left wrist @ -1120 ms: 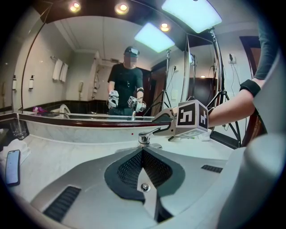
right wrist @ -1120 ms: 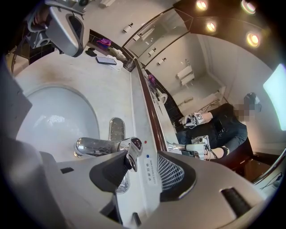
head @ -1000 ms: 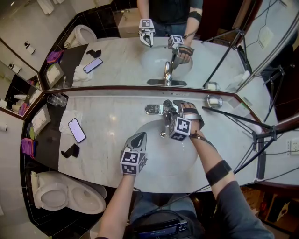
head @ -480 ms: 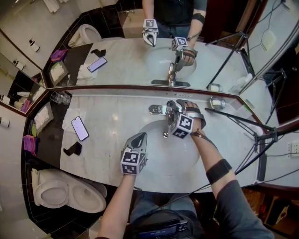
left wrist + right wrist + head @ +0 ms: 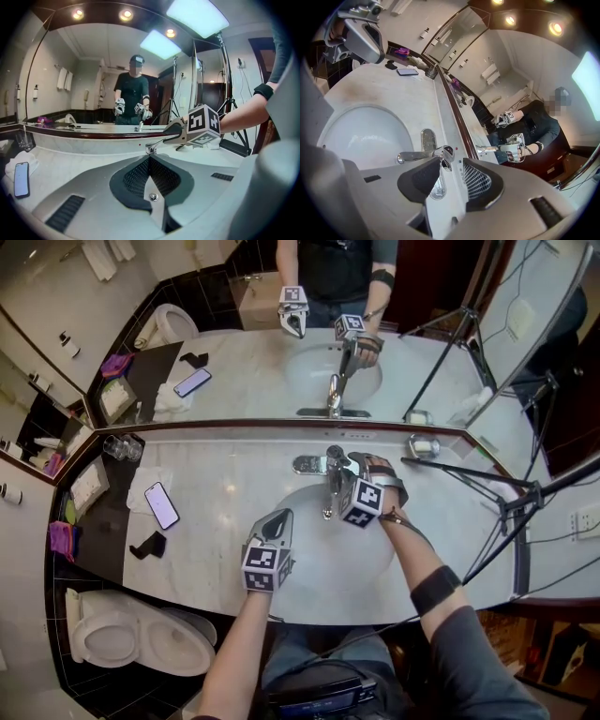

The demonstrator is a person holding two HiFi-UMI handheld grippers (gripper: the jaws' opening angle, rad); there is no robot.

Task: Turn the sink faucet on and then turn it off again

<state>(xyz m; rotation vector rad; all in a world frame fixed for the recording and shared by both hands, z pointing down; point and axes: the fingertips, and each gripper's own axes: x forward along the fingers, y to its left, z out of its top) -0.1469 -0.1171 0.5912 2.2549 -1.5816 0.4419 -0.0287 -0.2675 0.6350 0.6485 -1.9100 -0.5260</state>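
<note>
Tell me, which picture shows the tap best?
The right gripper view: the faucet is close up, its handle between the right gripper's jaws, which have just been closing. The head view has it partly hidden by that gripper. The left gripper view shows only a small bit of it.

The counter [image 5: 234, 479] lies bare between the phone [image 5: 160, 505] and the sink [image 5: 314, 563], so a claw could pass there. Further left, glasses [image 5: 117, 446], a white cloth [image 5: 141, 486] and a small black stand [image 5: 148, 545] crowd the end. The mirror [image 5: 234, 371] walls off the back just behind the faucet [image 5: 327, 498] (little room there). The right claw [image 5: 339, 466], whose jaws have just been closing with the faucet's top between them, fills that spot. The left claw [image 5: 284, 515], jaws together, hangs over the sink's front rim. To the right, a tripod leg [image 5: 469, 474] crosses the counter beside a small round dish [image 5: 424, 444].
</note>
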